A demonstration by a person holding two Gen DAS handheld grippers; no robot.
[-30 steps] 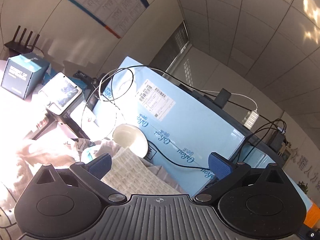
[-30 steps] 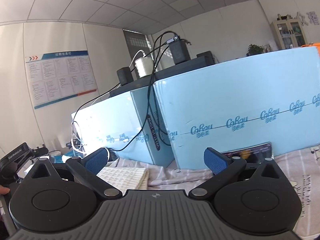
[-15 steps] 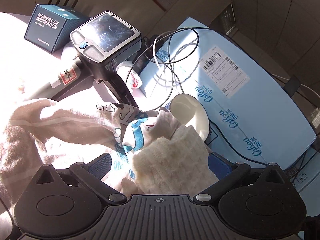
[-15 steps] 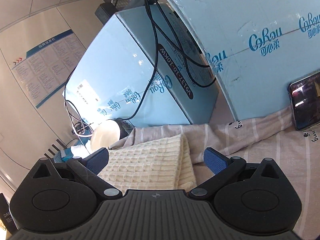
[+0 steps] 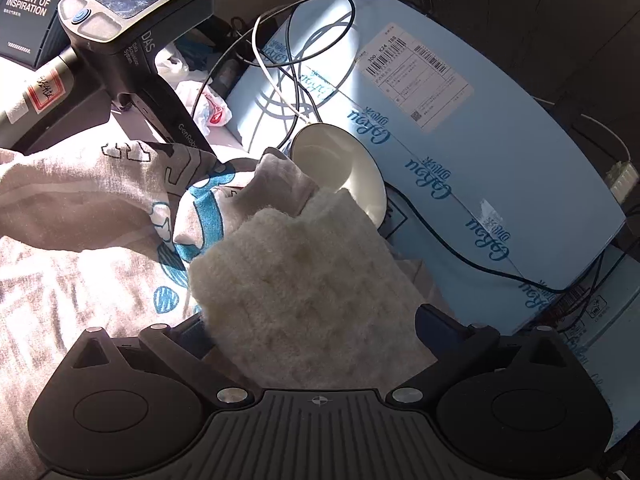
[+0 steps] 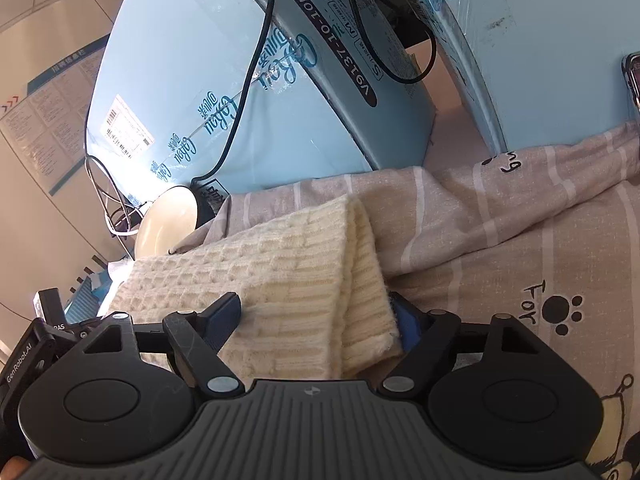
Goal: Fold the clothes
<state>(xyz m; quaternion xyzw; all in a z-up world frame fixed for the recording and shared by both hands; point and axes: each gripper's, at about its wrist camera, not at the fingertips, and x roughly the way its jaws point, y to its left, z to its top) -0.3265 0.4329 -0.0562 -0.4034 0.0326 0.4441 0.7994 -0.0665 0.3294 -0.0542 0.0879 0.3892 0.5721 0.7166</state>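
Observation:
A folded cream knit garment (image 5: 304, 280) lies on the printed grey sheet (image 5: 60, 280). In the left wrist view it fills the space between the open fingers of my left gripper (image 5: 316, 326), which straddles its near end. In the right wrist view the same cream knit (image 6: 288, 280) lies between the fingers of my right gripper (image 6: 316, 320); the jaws are partly closed around its folded edge, the right pad against the fold, the left pad resting on top. A second printed grey garment (image 5: 120, 184) lies bunched beside it on the left.
Large light-blue cartons (image 5: 460, 152) stand close behind, with black cables (image 5: 304, 40) over them. A white bowl (image 5: 340, 164) leans against the carton. A dark handheld device (image 5: 132, 20) and a dark box (image 5: 28, 12) stand at the left. A phone edge (image 6: 632, 76) is at the right.
Both grippers have tilted down and moved in onto the cream knit. The right jaws have narrowed around its folded edge. The left gripper's fingers now flank the knit.

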